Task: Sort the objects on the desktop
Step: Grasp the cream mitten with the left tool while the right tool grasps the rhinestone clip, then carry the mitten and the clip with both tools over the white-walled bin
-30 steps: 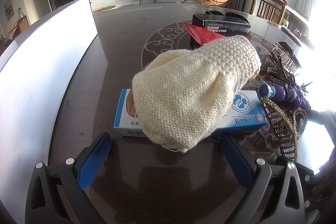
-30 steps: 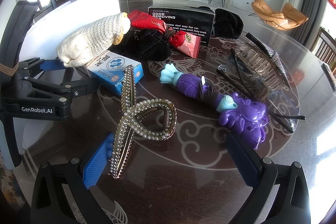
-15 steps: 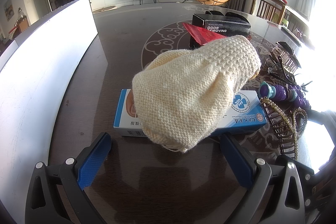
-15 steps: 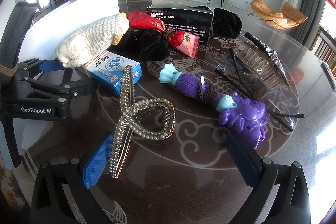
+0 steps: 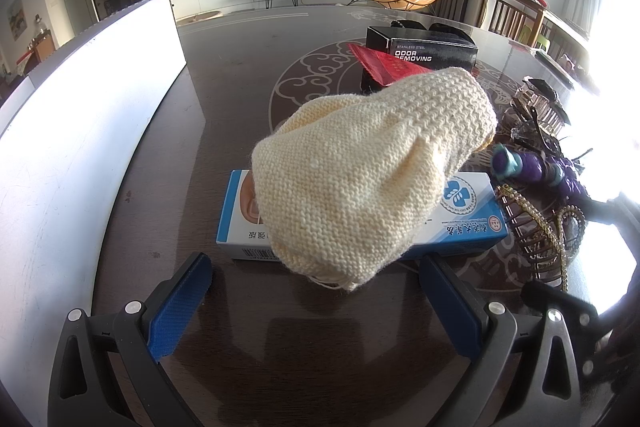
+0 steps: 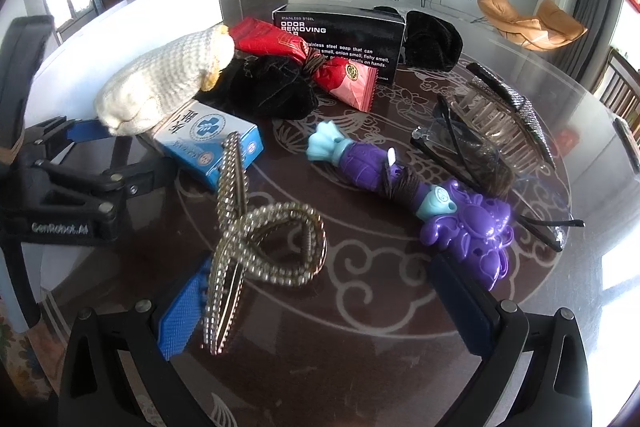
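Observation:
A cream knitted pouch [image 5: 368,179] lies on a blue-and-white box [image 5: 472,223] on the dark round table [image 5: 240,99]. My left gripper [image 5: 316,303] is open just in front of the pouch and touches nothing; it shows at the left of the right wrist view [image 6: 100,151]. My right gripper [image 6: 320,311] is open and low over the table. A pearl hair claw [image 6: 256,239] lies between its fingers, close to the left blue pad [image 6: 180,315]. A purple toy [image 6: 420,195] lies by the right finger.
A black soap box [image 6: 340,39], a red packet [image 6: 320,63], black velvet pouches [image 6: 268,87], glasses [image 6: 480,155] and a rhinestone hair comb [image 6: 508,111] crowd the far half. A white board [image 5: 80,147] stands along the table's left side.
My right gripper has moved slightly forward and left, so the pearl hair claw sits nearer its left pad. The left gripper has not moved.

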{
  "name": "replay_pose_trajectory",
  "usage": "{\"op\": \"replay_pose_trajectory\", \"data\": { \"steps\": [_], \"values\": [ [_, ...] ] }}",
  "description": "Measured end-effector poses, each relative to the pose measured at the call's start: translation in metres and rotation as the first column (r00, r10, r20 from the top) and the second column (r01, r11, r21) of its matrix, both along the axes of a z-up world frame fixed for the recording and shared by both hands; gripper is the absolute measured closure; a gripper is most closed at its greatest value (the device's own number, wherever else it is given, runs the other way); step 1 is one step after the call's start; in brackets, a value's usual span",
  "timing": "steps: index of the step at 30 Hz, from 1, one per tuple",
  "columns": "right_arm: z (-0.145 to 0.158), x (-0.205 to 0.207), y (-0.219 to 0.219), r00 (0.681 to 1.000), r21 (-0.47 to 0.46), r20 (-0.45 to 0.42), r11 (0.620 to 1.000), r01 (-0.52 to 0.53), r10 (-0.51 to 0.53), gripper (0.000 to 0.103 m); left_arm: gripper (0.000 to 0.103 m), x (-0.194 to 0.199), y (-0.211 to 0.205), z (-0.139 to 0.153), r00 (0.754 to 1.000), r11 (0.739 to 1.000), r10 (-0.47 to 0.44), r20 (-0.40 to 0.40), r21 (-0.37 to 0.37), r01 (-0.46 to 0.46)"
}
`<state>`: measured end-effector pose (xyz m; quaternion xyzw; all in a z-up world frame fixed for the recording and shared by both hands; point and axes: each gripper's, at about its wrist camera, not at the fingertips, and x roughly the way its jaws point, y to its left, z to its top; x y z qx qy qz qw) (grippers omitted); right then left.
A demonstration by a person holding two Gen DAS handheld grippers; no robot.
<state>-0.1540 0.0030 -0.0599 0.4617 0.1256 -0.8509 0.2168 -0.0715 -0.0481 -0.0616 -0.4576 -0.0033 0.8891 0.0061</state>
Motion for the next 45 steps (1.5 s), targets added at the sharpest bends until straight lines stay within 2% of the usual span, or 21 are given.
{"op": "replay_pose_trajectory", "data": {
  "steps": [2,4,5,7,8,11,16,21,22,25,27,29,31,34,36,38,39,40,42,45],
  "values": [
    [0.001,-0.008,-0.003,1.000,0.009,0.017,1.000,-0.008,0.008,0.004,0.000,0.000,0.000,0.000,1.000,1.000,0.000,0.000,0.000,0.000],
    [0.004,-0.012,-0.005,1.000,0.007,0.011,1.000,-0.013,0.013,0.025,0.000,0.000,0.000,0.000,1.000,1.000,0.000,0.000,0.000,0.000],
    [0.008,-0.014,-0.005,1.000,0.002,0.003,1.000,-0.016,0.016,0.050,0.000,0.000,0.000,0.000,1.000,1.000,0.000,0.000,0.000,0.000],
    [0.013,-0.015,-0.003,1.000,-0.007,0.000,1.000,-0.005,0.005,0.056,0.000,0.000,-0.001,0.000,1.000,1.000,0.000,0.000,0.000,0.000],
    [0.017,-0.013,0.003,1.000,-0.043,-0.002,0.999,-0.001,0.001,0.058,0.000,0.000,0.000,0.000,1.000,1.000,0.000,0.000,0.000,0.000],
    [0.018,0.002,0.015,1.000,-0.061,0.000,0.998,0.002,-0.002,0.057,0.000,0.000,0.000,0.000,1.000,1.000,0.000,0.000,0.000,0.000],
    [0.017,0.041,0.043,0.999,-0.036,-0.030,0.999,0.018,-0.019,0.057,0.000,0.000,0.000,0.000,1.000,1.000,0.000,0.000,0.000,0.000],
    [0.017,0.057,0.066,0.997,-0.092,-0.043,0.994,0.061,-0.066,0.054,0.000,0.000,0.000,0.000,1.000,1.000,0.000,0.000,0.000,0.000],
    [0.017,0.056,0.067,0.997,-0.096,-0.046,0.993,0.062,-0.067,0.054,0.000,-0.001,0.001,0.000,1.000,1.000,-0.009,0.011,-0.003,0.009],
    [0.016,0.061,0.068,0.995,-0.115,-0.060,0.991,0.067,-0.075,0.051,0.000,-0.008,-0.001,0.007,0.986,0.998,-0.064,0.157,0.001,0.064],
    [0.014,0.062,0.069,0.994,-0.136,-0.076,0.988,0.067,-0.078,0.051,0.000,0.001,-0.006,0.019,0.982,0.993,-0.111,0.151,0.043,0.106],
    [0.014,0.059,0.071,0.994,-0.155,-0.070,0.985,0.073,-0.084,0.050,0.000,0.010,-0.006,0.035,0.978,0.983,-0.181,0.103,0.062,0.175],
    [0.012,0.058,0.072,0.994,-0.168,-0.061,0.983,0.077,-0.089,0.049,0.000,0.010,0.001,0.045,0.972,0.975,-0.222,0.076,0.018,0.221],
    [0.012,0.057,0.073,0.995,-0.178,-0.056,0.981,0.077,-0.088,0.049,0.000,-0.007,0.020,0.054,0.969,0.957,-0.244,0.034,-0.156,0.246],
    [0.011,0.057,0.074,0.995,-0.184,-0.052,0.980,0.076,-0.087,0.049,0.000,-0.021,0.028,0.053,0.969,0.940,-0.244,0.021,-0.242,0.242],
    [0.012,0.057,0.077,0.996,-0.199,-0.034,0.977,0.075,-0.084,0.048,0.000,-0.036,0.031,0.050,0.959,0.926,-0.279,0.044,-0.253,0.281],
    [0.012,0.056,0.078,0.996,-0.203,-0.022,0.976,0.075,-0.081,0.046,0.031,-0.040,0.031,0.048,0.951,0.924,-0.304,0.053,-0.228,0.308],
    [0.012,0.055,0.079,0.997,-0.207,-0.008,0.976,0.075,-0.078,0.042,0.052,-0.042,0.034,0.046,0.946,0.922,-0.316,0.070,-0.210,0.324],
    [0.013,0.052,0.082,0.997,-0.207,0.030,0.975,0.078,-0.074,0.025,0.056,-0.042,0.033,0.047,0.946,0.926,-0.316,0.072,-0.192,0.324],
    [0.017,0.052,0.082,0.997,-0.181,0.035,0.981,0.068,-0.062,0.023,0.059,-0.031,0.024,0.058,0.955,0.951,-0.295,0.034,-0.084,0.297]
  ]
}}
